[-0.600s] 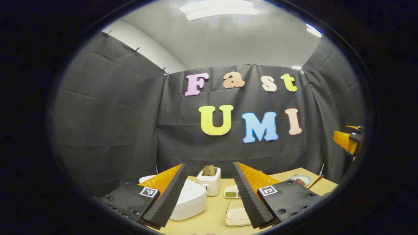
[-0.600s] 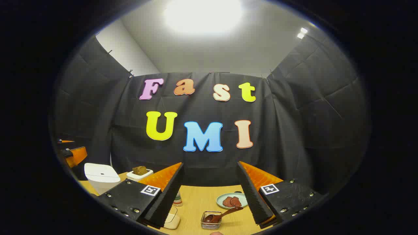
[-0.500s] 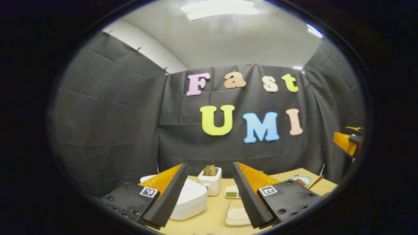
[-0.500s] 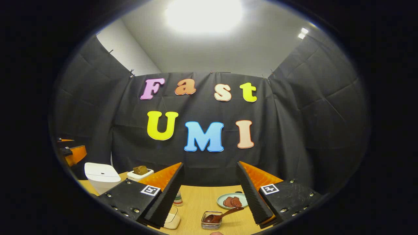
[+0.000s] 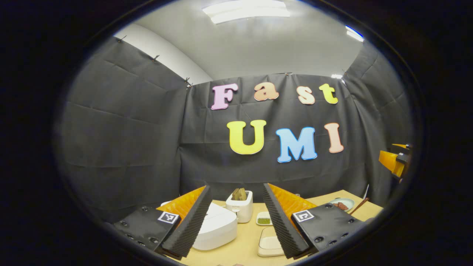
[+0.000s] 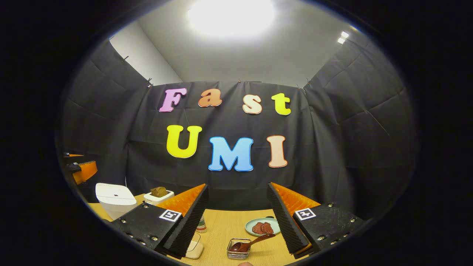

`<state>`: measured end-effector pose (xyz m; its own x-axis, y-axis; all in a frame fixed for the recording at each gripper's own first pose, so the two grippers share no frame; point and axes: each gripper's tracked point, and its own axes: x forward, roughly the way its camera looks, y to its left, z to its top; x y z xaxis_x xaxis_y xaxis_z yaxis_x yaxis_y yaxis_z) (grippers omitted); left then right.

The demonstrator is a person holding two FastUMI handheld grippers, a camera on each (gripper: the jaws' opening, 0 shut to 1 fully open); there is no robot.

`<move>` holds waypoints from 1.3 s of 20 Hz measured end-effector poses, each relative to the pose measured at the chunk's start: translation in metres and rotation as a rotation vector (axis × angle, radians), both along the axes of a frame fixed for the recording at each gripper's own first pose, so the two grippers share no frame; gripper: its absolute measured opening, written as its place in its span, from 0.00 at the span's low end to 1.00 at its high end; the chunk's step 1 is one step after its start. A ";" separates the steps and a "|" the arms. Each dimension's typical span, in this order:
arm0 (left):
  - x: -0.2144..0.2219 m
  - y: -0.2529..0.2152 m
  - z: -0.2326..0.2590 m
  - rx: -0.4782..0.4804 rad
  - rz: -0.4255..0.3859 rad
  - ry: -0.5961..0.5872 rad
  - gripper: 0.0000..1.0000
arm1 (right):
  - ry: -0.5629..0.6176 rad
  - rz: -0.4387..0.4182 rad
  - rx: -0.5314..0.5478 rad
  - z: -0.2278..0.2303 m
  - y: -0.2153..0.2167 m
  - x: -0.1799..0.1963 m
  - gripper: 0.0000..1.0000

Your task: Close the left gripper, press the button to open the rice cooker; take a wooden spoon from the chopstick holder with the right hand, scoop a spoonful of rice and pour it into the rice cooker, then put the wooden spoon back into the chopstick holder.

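Rice cooker [image 5: 216, 229], lid shut, partly hidden behind the left gripper [image 5: 236, 221]; spoon [image 6: 251, 244] lies right of it. Both the left and right gripper [image 6: 238, 221] jaws gape wide, holding nothing.

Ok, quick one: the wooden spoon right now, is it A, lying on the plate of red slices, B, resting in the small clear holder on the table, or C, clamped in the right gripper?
B: in the right gripper view the wooden spoon sits with its bowl in the small clear holder on the table, while the right gripper is open above it.
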<state>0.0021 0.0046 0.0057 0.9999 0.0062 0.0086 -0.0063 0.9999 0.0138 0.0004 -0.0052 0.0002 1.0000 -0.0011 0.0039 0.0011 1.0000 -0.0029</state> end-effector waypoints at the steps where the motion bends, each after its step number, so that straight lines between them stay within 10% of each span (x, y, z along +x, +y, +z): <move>1: 0.000 0.000 0.000 0.003 0.001 -0.002 0.98 | -0.002 -0.001 0.000 0.001 -0.001 0.000 0.96; 13: -0.004 0.001 0.014 0.034 -0.030 -0.014 0.92 | 0.002 -0.001 0.003 -0.003 -0.001 -0.001 0.96; 26: 0.022 0.025 0.004 0.003 -0.003 -0.005 0.11 | 0.007 0.035 -0.014 -0.006 0.022 -0.002 0.96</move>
